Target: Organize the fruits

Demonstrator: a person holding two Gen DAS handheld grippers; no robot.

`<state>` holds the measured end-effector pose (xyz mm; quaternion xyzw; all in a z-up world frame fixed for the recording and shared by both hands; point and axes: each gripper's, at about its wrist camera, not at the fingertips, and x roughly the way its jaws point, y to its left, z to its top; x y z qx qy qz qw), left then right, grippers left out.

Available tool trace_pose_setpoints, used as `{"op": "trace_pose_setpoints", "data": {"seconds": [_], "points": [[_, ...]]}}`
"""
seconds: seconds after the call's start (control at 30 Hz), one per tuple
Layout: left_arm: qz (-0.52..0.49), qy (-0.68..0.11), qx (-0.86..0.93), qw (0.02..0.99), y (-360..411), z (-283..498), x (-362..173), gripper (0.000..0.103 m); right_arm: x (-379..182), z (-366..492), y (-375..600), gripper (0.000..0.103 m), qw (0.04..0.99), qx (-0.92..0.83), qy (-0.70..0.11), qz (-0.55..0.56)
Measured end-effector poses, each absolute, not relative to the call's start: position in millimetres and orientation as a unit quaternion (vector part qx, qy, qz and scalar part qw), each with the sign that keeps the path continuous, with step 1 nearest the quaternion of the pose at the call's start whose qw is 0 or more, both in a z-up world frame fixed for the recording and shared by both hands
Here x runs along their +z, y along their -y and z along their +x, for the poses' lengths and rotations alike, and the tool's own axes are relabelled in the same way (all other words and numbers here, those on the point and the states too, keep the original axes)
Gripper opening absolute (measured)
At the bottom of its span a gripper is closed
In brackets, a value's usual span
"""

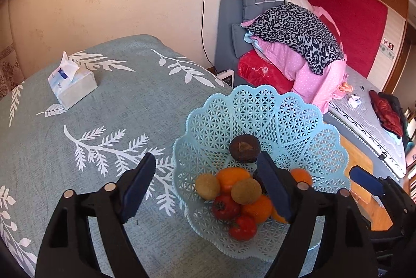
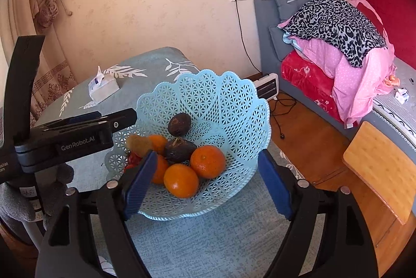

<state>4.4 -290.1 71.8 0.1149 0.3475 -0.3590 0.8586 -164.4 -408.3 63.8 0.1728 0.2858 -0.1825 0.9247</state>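
Currently all fruit is seen inside the blue lattice basket (image 1: 260, 108), which is set on the worktop (image 1: 104, 108) near its bed-side edge. Two dark avocados are noted: one (image 1: 244, 148) lies alone toward the basket's far wall, the other (image 2: 179, 150) is wedged in the pile nearer the cameras. Around the second avocado, oranges (image 2: 208, 161) are packed in touching contact; two brown kiwis (image 1: 245, 191) are stacked on the pile's worktop-side, and two red tomatoes (image 1: 243, 227) lie at the basket's near side, touching an orange. The left hand-held gripper (image 1: 208, 187) is held released, jaws spread wide, nothing gripped; one blue finger (image 1: 273, 187) is seen over the basket interior in front of the fruit, the other (image 1: 137, 187) outside the basket over the cloth. The right hand-held gripper (image 2: 208, 181) is likewise released and empty, with jaws straddling the basket's near part; contact with the rim cannot be confirmed. From the right wrist view, the left tool's black body is seen just beside the basket's worktop-side rim. A tissue box (image 1: 72, 85) is placed well apart from the basket, toward the wall. A bed (image 1: 364, 116) with piled bedding (image 1: 299, 43) is seen beyond the basket.
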Motion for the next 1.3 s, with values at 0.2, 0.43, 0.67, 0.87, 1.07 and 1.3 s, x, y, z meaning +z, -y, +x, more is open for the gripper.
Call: {"op": "trace_pose_setpoints", "data": {"seconds": [0.2, 0.43, 0.67, 0.87, 1.07, 1.3], "points": [[0.158, -0.3, -0.331, 0.88, 276.4, -10.3, 77.0, 0.092, 64.0, -164.3, 396.5, 0.091, 0.927, -0.171, -0.293, 0.161], [0.2, -0.266, -0.312, 0.89, 258.2, -29.2, 71.0, 0.095, 61.7, -164.6, 385.0, 0.095, 0.927, -0.169, -0.3, 0.152], [0.204, -0.268, -0.3, 0.893, 247.1, -35.5, 66.0, 0.095, 59.3, -164.4, 373.8, 0.097, 0.925, -0.164, -0.311, 0.143], [0.221, -0.254, -0.281, 0.899, 243.4, -40.9, 64.0, 0.098, 59.1, -164.5, 367.1, 0.097, 0.925, -0.171, -0.314, 0.133], [0.226, -0.247, -0.275, 0.901, 240.9, -44.0, 63.6, 0.098, 60.0, -163.0, 359.7, 0.097, 0.926, -0.182, -0.312, 0.112], [0.229, -0.244, -0.275, 0.901, 240.8, -46.2, 64.1, 0.098, 58.5, -161.9, 360.5, 0.097, 0.925, -0.185, -0.314, 0.11]]}}
